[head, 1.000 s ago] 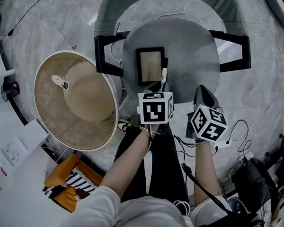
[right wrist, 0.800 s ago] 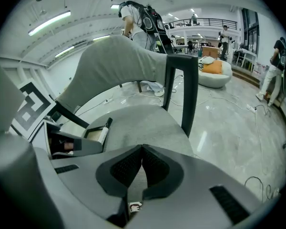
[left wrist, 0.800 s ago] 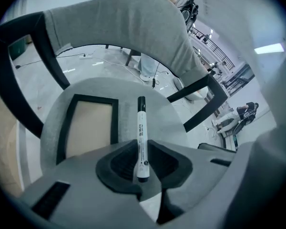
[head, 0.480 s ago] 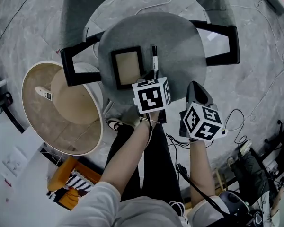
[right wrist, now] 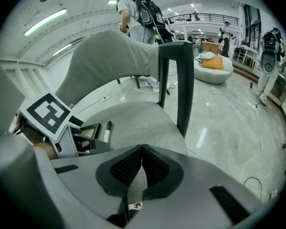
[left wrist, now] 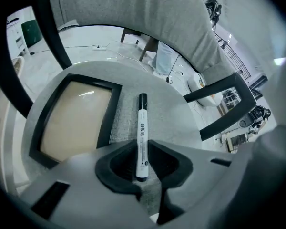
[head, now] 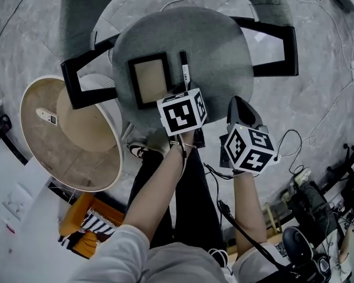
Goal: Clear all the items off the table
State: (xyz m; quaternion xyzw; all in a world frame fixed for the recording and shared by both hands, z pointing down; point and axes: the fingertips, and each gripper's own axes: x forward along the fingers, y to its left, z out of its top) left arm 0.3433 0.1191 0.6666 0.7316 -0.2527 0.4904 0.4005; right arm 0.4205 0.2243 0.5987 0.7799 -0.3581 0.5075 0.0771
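Marker [left wrist: 141, 128] is lying on the grey round chair seat [head: 221, 58], a little above the centre of the head view, and its black cap is pointing toward the top of the frame. It is sitting just to the right of a black-edged picture frame [head: 149, 80] with a tan panel, close beside it but not touching it.

You are holding your left gripper [left wrist: 142, 162] directly over the near end of the marker. Its fingers are standing apart, with the marker's lower end lying between them and a gap showing on each side, so the pads are not pressing on it.

You are holding your right gripper [right wrist: 142, 149] to the right of the left one, near the lower right edge of the seat. Its fingers are closed together with nothing between them.

At the left of the head view, a round tan container with a pale rim [head: 76, 164] is sitting on the floor beside the chair. A small white device [head: 46, 117] is lying inside it, near its upper left side.
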